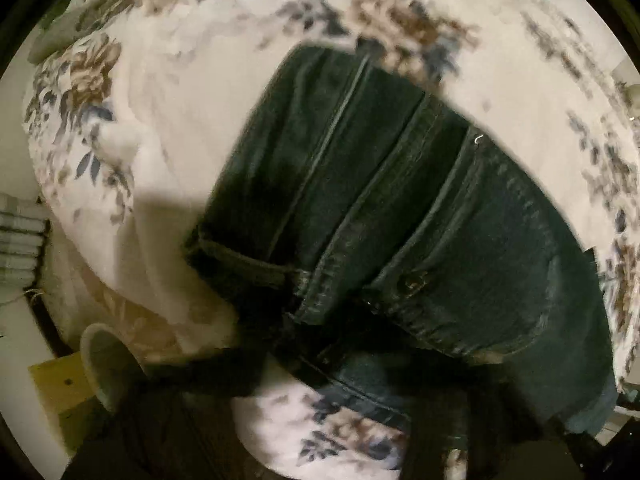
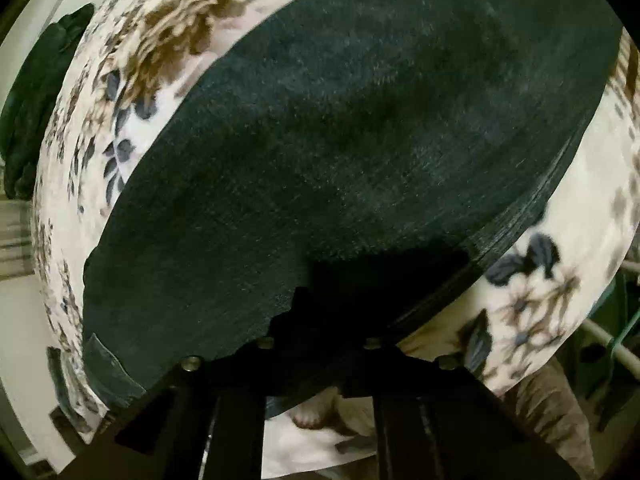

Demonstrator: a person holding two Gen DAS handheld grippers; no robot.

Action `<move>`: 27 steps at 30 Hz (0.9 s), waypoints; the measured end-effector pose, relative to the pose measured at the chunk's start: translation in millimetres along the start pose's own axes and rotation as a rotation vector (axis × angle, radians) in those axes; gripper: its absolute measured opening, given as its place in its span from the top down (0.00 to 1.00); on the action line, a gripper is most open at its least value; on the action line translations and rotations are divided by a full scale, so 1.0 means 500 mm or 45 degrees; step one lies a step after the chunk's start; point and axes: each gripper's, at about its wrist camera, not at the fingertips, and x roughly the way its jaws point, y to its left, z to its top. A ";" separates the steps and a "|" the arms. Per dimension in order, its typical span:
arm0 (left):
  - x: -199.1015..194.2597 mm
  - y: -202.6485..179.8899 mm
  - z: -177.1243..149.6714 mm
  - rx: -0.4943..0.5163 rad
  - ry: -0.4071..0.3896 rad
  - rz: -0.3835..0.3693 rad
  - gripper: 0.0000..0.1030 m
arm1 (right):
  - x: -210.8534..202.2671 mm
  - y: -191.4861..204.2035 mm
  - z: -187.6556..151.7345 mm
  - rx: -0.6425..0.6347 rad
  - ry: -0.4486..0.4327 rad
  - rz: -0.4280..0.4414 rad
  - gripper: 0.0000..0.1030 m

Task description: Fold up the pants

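The dark denim pants (image 1: 400,208) lie on a floral bedspread (image 1: 168,120). The left gripper (image 1: 320,344) has its jaws closed on the waistband edge. The right gripper (image 2: 320,344), too dark to read clearly, has its jaws closed over a pant leg.

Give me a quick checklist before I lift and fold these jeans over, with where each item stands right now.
1. Left gripper shut on the jeans at the waistband: ok, jaws closed at the denim edge.
2. Right gripper shut on the jeans: cannot tell what it pinches; jaws closed, tips lost in shadow at the edge.
3. Jeans lying flat on the floral bedspread: ok.
4. Bedspread not caught in either grip: cannot tell.
5. Landing area ahead free of clutter: ok.
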 end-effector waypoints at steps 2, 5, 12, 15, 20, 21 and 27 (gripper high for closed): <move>-0.008 0.013 0.002 -0.016 -0.008 -0.037 0.93 | -0.012 0.007 -0.006 -0.035 -0.027 -0.017 0.93; -0.021 0.032 -0.002 -0.008 -0.024 -0.068 0.93 | -0.028 0.018 -0.015 -0.067 -0.044 -0.015 0.93; -0.073 0.059 -0.048 0.024 -0.027 -0.097 0.93 | -0.085 0.024 -0.021 -0.122 -0.045 -0.010 0.93; -0.081 0.045 -0.079 0.024 0.005 -0.089 0.93 | -0.094 0.012 -0.027 -0.147 -0.021 -0.027 0.93; -0.053 0.051 -0.103 0.018 0.059 -0.058 0.93 | -0.077 -0.025 -0.046 -0.191 0.020 -0.073 0.93; -0.047 0.049 -0.103 0.025 0.065 -0.050 0.91 | -0.067 -0.027 -0.045 -0.197 0.030 -0.082 0.93; -0.074 0.020 -0.092 0.076 0.107 0.032 0.83 | -0.020 -0.022 -0.012 -0.226 0.172 -0.115 0.66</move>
